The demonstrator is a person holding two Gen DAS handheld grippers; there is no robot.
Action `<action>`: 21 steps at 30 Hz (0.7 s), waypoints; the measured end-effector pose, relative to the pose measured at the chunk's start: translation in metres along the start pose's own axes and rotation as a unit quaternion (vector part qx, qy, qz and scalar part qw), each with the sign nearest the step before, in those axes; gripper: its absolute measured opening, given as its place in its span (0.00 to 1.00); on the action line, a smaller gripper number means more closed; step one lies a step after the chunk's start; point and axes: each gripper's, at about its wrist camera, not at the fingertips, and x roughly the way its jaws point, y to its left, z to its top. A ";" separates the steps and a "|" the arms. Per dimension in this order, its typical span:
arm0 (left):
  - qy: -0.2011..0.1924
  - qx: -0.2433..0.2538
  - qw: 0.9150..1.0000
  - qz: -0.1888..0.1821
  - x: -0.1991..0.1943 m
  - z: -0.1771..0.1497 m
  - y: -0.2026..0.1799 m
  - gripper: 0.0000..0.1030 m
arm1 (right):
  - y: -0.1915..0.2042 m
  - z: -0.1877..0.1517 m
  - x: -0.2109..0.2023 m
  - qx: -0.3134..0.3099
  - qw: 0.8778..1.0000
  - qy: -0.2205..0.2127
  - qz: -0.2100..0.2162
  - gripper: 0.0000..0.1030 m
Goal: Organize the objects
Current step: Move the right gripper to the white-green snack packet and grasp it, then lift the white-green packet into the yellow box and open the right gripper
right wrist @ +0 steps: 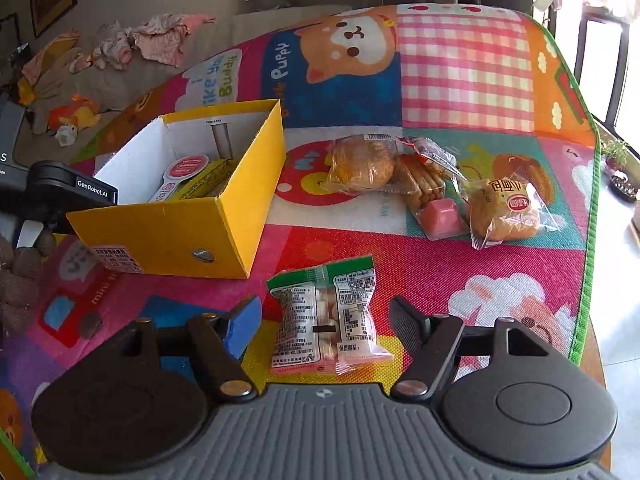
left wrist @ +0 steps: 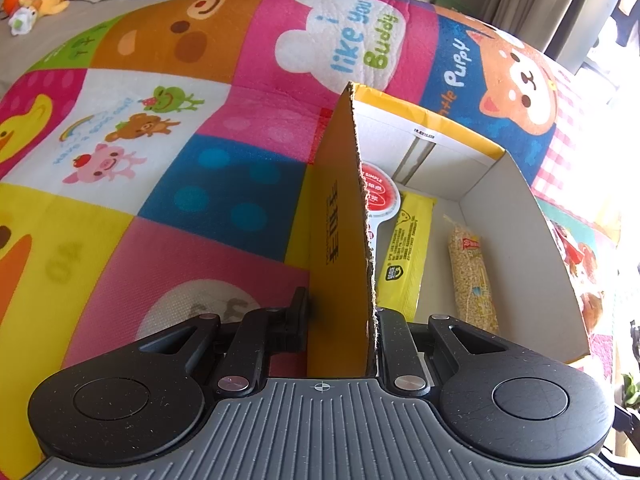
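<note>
I work over a bright cartoon play mat (right wrist: pixel 460 80) that covers the whole working surface, and the yellow box (right wrist: pixel 168 236) sits on it toward my left side, open at the top. My left gripper (left wrist: pixel 340 320) is clamped on the near wall of that box, jaws closed on the cardboard, steadying it; inside I see a yellow packet (left wrist: pixel 404 248), a bag of grain sticks (left wrist: pixel 472 276) and a round red-lidded cup (left wrist: pixel 378 196). My right gripper (right wrist: pixel 324 320) stands open, its fingers either side of the green-topped candy packet (right wrist: pixel 324 316) lying flat on the mat just beside the box's right corner, pads not yet pressing it. Farther out lie a bun in clear wrap (right wrist: pixel 360 164), biscuit sticks (right wrist: pixel 424 180), a pink jelly cup (right wrist: pixel 442 214) and a wrapped cake (right wrist: pixel 504 212). I judge the best move is to lower squarely, close across the packet's narrow middle rather than its crimped ends, then lift clear of the box rim before dropping it in.
</note>
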 end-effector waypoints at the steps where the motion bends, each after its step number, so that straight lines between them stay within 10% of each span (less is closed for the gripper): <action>1: 0.000 -0.001 1.000 -0.001 0.000 0.000 0.000 0.18 | 0.000 0.001 0.001 0.000 1.000 0.001 -0.001 0.69; 21: 0.004 0.006 1.000 0.021 0.001 0.003 -0.006 0.15 | 0.001 -0.005 -0.013 -0.015 0.998 0.054 0.038 0.53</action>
